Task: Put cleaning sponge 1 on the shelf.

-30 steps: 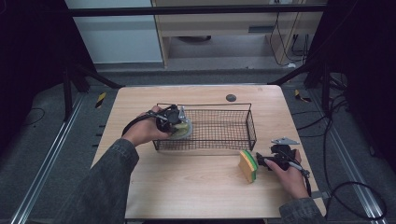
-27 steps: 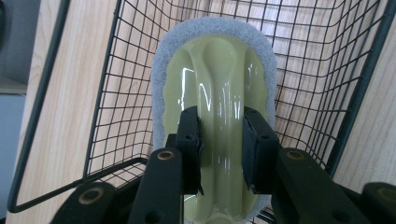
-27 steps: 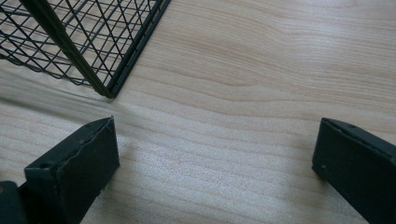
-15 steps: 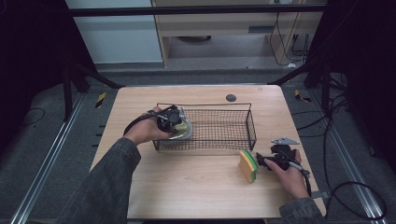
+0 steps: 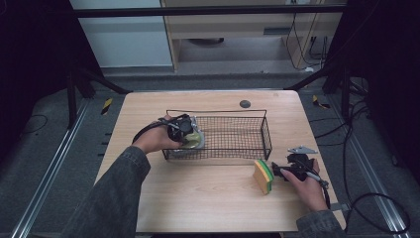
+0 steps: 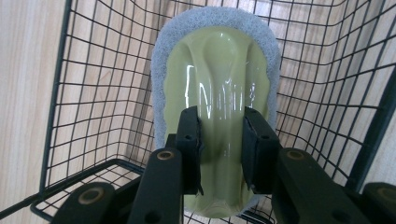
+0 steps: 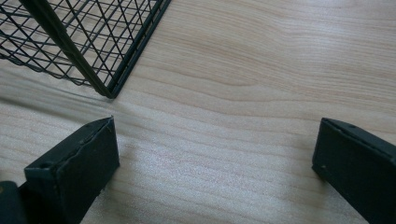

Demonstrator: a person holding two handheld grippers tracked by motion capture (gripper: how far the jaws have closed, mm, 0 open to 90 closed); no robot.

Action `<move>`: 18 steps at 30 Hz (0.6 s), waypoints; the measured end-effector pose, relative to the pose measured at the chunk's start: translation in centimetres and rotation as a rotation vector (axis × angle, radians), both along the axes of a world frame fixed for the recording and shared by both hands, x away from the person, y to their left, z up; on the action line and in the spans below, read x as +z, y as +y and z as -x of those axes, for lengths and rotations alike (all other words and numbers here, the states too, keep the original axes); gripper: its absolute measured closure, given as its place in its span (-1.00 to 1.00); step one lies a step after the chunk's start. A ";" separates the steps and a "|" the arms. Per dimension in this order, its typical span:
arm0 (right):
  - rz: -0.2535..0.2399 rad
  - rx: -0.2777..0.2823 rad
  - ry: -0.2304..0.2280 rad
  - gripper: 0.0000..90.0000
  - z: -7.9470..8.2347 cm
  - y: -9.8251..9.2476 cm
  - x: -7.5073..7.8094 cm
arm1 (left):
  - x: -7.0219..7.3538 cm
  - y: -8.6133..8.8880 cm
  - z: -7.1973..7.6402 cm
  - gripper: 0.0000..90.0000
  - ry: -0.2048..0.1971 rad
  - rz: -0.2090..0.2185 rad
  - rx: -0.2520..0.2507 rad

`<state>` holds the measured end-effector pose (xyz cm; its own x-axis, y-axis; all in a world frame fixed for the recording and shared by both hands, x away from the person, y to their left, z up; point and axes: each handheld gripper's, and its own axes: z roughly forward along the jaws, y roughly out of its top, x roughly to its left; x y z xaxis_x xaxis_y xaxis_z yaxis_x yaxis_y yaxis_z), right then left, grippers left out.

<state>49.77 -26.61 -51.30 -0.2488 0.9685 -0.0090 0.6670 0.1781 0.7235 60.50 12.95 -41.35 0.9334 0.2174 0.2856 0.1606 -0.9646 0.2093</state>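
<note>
My left gripper (image 6: 219, 149) is pinched on a scrubber (image 6: 217, 88), a pale green glossy handle with a grey fuzzy pad rimming it. Both jaws press against the raised ridge down the middle of the handle. In the left gripper view the scrubber hangs inside the wire basket (image 6: 79, 93), close to one corner, with black mesh on both sides and the wood of the table (image 6: 23, 70) showing through it. From the high view, my left hand (image 5: 156, 139) holds that gripper (image 5: 190, 135) at the left end of the basket (image 5: 242, 141), reaching over its rim, and the scrubber (image 5: 194, 140) sits just inside that end wall. I cannot tell whether the pad touches the basket floor.

My right gripper (image 7: 215, 161) is spread wide, with nothing between the jaws but bare wood (image 7: 261, 70). In the right gripper view the basket's near corner (image 7: 100, 81) lies up and to the left, apart from my jaws. In the high view my right hand (image 5: 304, 181) rests on the table (image 5: 198, 198) near its right edge, with the gripper (image 5: 277, 171) pointing left toward a sponge (image 5: 263, 176). The sponge stands on edge, yellow with a green layer, just in front of the basket's right end and just beside my jaw tips; whether they touch it I cannot tell.

A small dark round disc (image 5: 244, 103) lies on the table beyond the basket, well apart from both hands.
</note>
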 end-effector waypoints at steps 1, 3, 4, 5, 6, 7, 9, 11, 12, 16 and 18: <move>0.000 0.000 0.000 -0.98 0.0 0.0 0.0 | 0.0 0.0 0.0 0.57 0.001 0.002 0.001; -0.005 -0.002 0.003 -0.98 0.0 0.0 0.0 | 0.0 0.0 0.0 0.57 0.001 0.002 0.003; 0.000 0.000 0.000 -0.98 0.0 0.0 0.0 | 0.0 0.0 0.0 0.57 0.003 0.002 0.004; -0.004 -0.002 0.003 -0.98 0.0 0.0 0.0 | 0.0 0.0 0.0 0.57 0.002 0.003 0.004; 0.000 0.000 0.000 -0.98 0.0 0.0 0.0 | -0.1 0.0 0.0 0.57 0.001 0.002 0.006; -0.004 -0.002 0.003 -0.98 0.0 0.0 0.0 | -0.1 0.0 0.0 0.57 0.001 0.000 0.004; 0.000 0.000 0.000 -0.98 0.0 0.0 0.0 | -0.2 -0.1 0.0 0.57 -0.001 -0.002 0.002; 0.000 0.001 0.000 -0.98 0.0 0.0 0.0 | -0.2 -0.2 0.0 0.57 0.002 -0.005 0.003; 0.000 0.000 0.000 -0.98 0.0 0.0 0.0 | -0.3 -0.2 0.0 0.57 0.002 -0.006 0.002; -0.005 -0.001 0.003 -0.98 0.0 0.0 0.0 | -0.4 -0.3 -0.2 0.56 0.007 -0.005 0.009; 0.000 0.001 0.000 -0.98 0.0 0.0 0.0 | -0.4 -0.3 -0.2 0.56 0.008 -0.006 0.011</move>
